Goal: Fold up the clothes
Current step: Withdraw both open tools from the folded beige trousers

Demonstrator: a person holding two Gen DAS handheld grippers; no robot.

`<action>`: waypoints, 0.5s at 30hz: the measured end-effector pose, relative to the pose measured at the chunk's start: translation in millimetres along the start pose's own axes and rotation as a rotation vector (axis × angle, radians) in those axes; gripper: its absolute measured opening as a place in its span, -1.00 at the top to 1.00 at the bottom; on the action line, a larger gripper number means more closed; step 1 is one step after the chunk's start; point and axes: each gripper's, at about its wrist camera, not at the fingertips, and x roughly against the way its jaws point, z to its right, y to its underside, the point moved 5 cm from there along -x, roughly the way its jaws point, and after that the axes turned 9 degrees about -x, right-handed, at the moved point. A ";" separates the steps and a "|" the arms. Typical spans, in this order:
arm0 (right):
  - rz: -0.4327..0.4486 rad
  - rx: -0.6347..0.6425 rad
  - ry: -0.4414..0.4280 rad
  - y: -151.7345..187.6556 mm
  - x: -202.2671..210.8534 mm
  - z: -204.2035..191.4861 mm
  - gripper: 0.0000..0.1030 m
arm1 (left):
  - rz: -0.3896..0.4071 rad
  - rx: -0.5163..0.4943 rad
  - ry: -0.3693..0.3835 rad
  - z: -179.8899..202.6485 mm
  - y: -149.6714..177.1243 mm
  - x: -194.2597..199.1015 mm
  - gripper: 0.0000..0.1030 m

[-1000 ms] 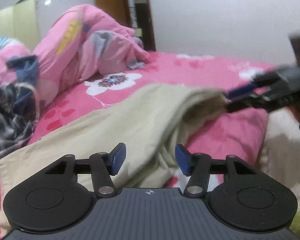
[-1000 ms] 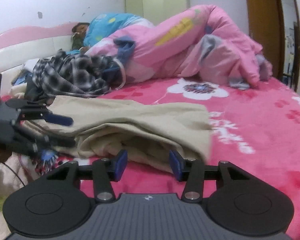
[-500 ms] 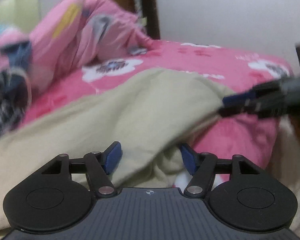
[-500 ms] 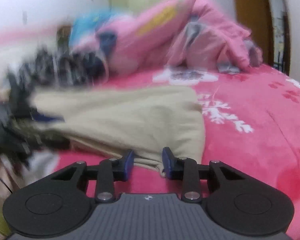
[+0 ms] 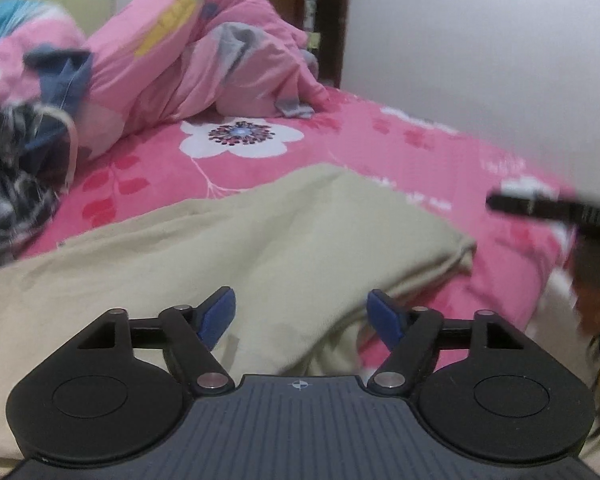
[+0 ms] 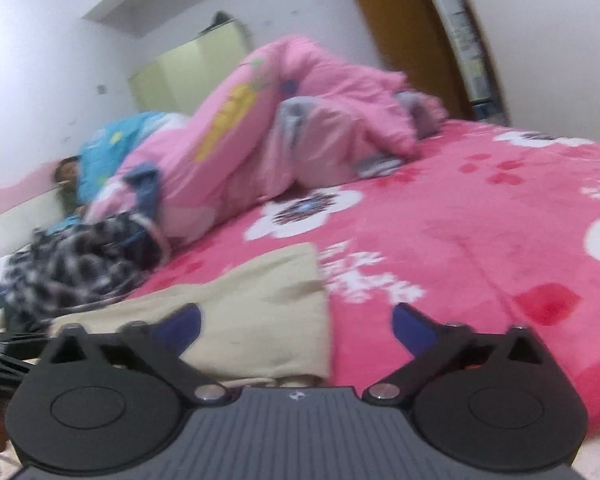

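Note:
A beige garment (image 5: 260, 236) lies folded over on the pink flowered bedspread (image 5: 380, 140), its folded corner pointing right. My left gripper (image 5: 302, 314) is open just above the garment's near part, with nothing between its blue pads. The right gripper (image 5: 540, 206) shows blurred at the right edge of the left wrist view, clear of the cloth. In the right wrist view the right gripper (image 6: 298, 326) stands wide open over the beige garment's (image 6: 240, 308) end edge and the bedspread (image 6: 460, 220). The left gripper (image 6: 0, 356) is dimly visible at the far left.
A heaped pink quilt (image 5: 188, 48) fills the back of the bed, with a black-and-white plaid garment (image 6: 68, 264) beside it. A person (image 6: 66, 176) lies at the headboard. A wooden door frame (image 6: 400, 28) and white wall stand behind. Pale cloth (image 5: 556, 312) hangs at the bed's near edge.
The right gripper, narrowed on the garment's corner half a second ago, has opened wide and drawn away. The left gripper's fingers have spread wider. The garment has settled flat.

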 end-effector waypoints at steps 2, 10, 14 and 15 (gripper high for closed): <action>-0.002 -0.025 0.031 2.7 -3.3 6.2 -1.00 | -0.022 0.059 0.005 -3.8 -3.3 -7.0 -0.57; -0.065 -0.110 0.090 10.7 -14.6 24.7 -1.00 | -0.063 0.110 -0.065 -0.9 -1.3 -15.6 -0.93; -0.108 -0.132 0.124 11.0 -19.9 25.7 -1.00 | -0.076 0.087 -0.123 1.2 2.2 -16.4 -1.00; -0.117 -0.133 0.135 10.9 -21.1 25.1 -1.00 | -0.084 0.088 -0.126 1.4 3.1 -16.9 -1.00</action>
